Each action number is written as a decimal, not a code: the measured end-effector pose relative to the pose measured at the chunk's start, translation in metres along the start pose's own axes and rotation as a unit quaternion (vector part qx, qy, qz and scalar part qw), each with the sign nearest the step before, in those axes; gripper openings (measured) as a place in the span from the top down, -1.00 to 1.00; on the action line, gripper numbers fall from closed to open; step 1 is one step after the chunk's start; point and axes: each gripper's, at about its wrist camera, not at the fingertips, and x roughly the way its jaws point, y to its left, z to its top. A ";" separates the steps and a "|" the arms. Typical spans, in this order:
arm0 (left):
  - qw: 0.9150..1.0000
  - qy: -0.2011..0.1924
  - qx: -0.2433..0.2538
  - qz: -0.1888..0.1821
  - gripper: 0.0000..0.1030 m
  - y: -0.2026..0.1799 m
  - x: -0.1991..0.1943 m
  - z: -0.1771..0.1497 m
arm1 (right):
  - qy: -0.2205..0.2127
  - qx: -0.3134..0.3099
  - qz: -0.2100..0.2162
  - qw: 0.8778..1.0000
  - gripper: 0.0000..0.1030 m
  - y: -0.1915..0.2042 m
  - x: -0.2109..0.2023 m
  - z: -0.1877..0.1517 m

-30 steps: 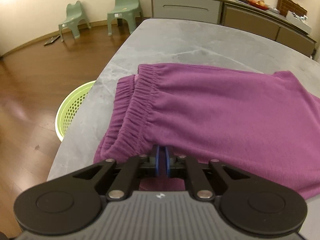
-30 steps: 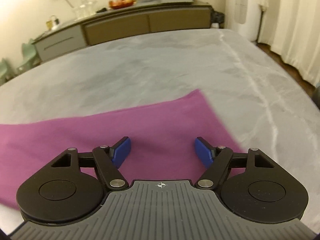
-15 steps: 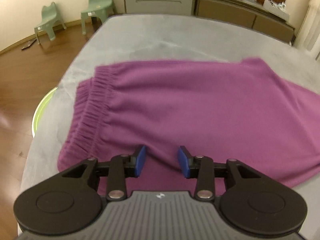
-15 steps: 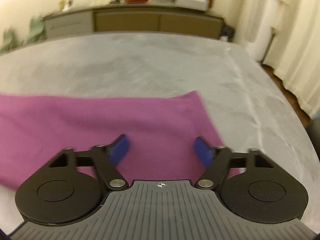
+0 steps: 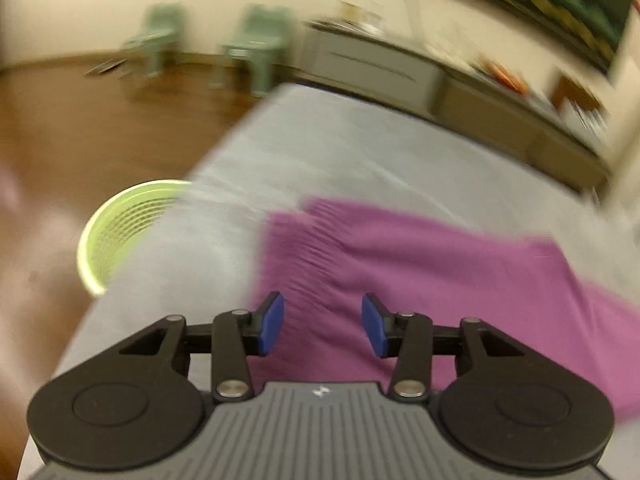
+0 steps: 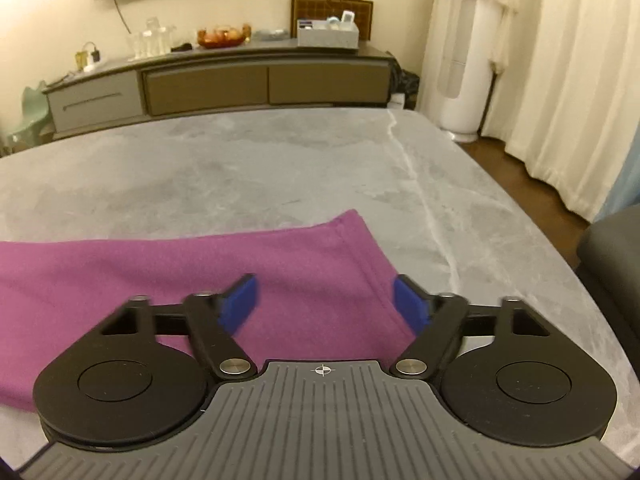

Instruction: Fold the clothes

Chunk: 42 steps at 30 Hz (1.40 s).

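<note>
Purple fleece shorts (image 5: 420, 264) lie folded flat on the grey table (image 5: 312, 152). Their gathered waistband (image 5: 316, 240) is at the left end. My left gripper (image 5: 322, 328) is open and empty, held above the waistband end; this view is blurred. In the right wrist view the hem end of the shorts (image 6: 224, 272) lies flat. My right gripper (image 6: 325, 304) is open and empty, above the hem corner.
A lime green basket (image 5: 120, 232) stands on the wood floor by the table's left edge. Two green child chairs (image 5: 256, 48) and a long sideboard (image 6: 224, 80) stand at the far wall. A dark seat (image 6: 612, 280) is at the right.
My left gripper let go of the waistband edge, opened wide and lifted up and back. My right gripper stayed open and rose a little. The shorts lie still.
</note>
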 end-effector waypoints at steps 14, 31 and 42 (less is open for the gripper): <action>0.999 0.005 0.052 0.005 0.64 -0.039 0.072 0.017 | 0.030 0.057 0.004 0.998 -0.57 0.062 0.003 -0.005; 0.997 -0.012 0.065 -0.049 -0.04 -0.071 0.024 0.014 | 0.013 0.140 -0.017 0.990 -0.61 -0.040 0.018 -0.005; 0.970 0.029 0.227 -0.080 0.01 -0.187 0.022 -0.032 | 0.005 0.011 0.009 1.000 -0.19 -0.020 0.055 0.008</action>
